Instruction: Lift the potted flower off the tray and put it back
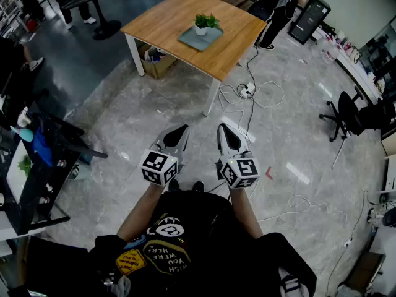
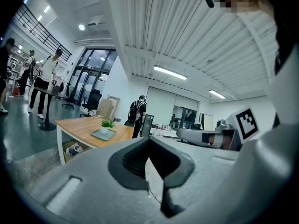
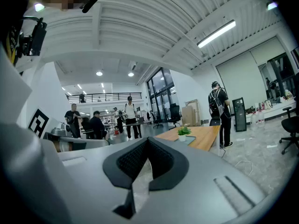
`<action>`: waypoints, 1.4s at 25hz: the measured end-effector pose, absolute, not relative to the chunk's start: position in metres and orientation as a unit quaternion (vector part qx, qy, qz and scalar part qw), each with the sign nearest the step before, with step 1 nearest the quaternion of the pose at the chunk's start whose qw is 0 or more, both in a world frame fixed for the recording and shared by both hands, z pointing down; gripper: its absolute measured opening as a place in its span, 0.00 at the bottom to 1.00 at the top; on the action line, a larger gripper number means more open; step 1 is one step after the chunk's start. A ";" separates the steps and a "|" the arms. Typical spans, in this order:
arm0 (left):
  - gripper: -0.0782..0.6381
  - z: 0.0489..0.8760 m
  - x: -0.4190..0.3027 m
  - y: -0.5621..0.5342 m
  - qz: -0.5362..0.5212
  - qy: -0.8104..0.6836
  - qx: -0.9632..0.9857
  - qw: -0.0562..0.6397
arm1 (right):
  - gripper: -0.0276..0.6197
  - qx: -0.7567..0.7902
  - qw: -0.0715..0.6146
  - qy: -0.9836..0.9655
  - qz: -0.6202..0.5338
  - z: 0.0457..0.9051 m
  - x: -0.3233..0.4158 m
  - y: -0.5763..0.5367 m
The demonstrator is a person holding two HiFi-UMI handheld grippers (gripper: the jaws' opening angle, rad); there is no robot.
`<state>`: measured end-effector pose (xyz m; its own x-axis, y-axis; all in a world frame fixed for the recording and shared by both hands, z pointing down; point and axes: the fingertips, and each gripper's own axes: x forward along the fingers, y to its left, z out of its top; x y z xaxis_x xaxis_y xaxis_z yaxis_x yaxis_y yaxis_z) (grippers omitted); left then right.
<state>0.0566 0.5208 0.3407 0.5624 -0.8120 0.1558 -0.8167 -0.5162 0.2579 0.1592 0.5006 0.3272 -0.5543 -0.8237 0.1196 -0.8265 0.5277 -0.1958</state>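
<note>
A small potted flower (image 1: 204,23) with green leaves in a white pot stands on a grey-green tray (image 1: 193,40) in the middle of a wooden table (image 1: 170,14), far ahead of me. I hold both grippers close to my body, level and side by side, well short of the table. The left gripper (image 1: 179,131) and the right gripper (image 1: 223,130) are both shut with nothing between their jaws. In the left gripper view the potted flower (image 2: 107,124) sits far off to the left of the gripper (image 2: 149,139). In the right gripper view the potted flower (image 3: 183,132) is beyond the gripper (image 3: 148,142), to the right.
A stretch of grey stone floor lies between me and the table. White cables and a power strip (image 1: 247,90) trail by the table's near leg. A cardboard box (image 1: 156,64) sits under the table. A black office chair (image 1: 346,113) is at right, a dark cart (image 1: 43,159) at left. A person with a backpack (image 2: 138,113) stands beyond the table.
</note>
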 end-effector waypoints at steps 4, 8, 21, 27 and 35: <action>0.11 0.344 0.056 0.520 0.007 -0.465 0.872 0.152 | 0.04 0.470 0.009 -0.875 0.114 0.329 0.154 0.500; 0.11 0.344 0.054 0.516 0.009 -0.460 0.874 0.154 | 0.04 0.469 0.015 -0.876 0.111 0.332 0.150 0.497; 0.11 0.352 0.030 0.500 -0.004 -0.433 0.885 0.170 | 0.04 0.456 0.012 -0.883 0.110 0.339 0.119 0.482; 0.11 0.359 0.012 0.483 -0.004 -0.428 0.887 0.175 | 0.05 0.451 0.016 -0.885 0.112 0.343 0.102 0.457; 0.11 0.379 0.005 0.409 0.007 -0.442 0.879 0.179 | 0.05 0.449 0.025 -0.886 0.113 0.365 0.090 0.384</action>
<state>0.0050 0.4088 0.3794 0.6091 -0.7744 0.1712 -0.7797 -0.5452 0.3080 0.0897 0.3843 0.3652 -0.5950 -0.7904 0.1459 -0.8017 0.5707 -0.1776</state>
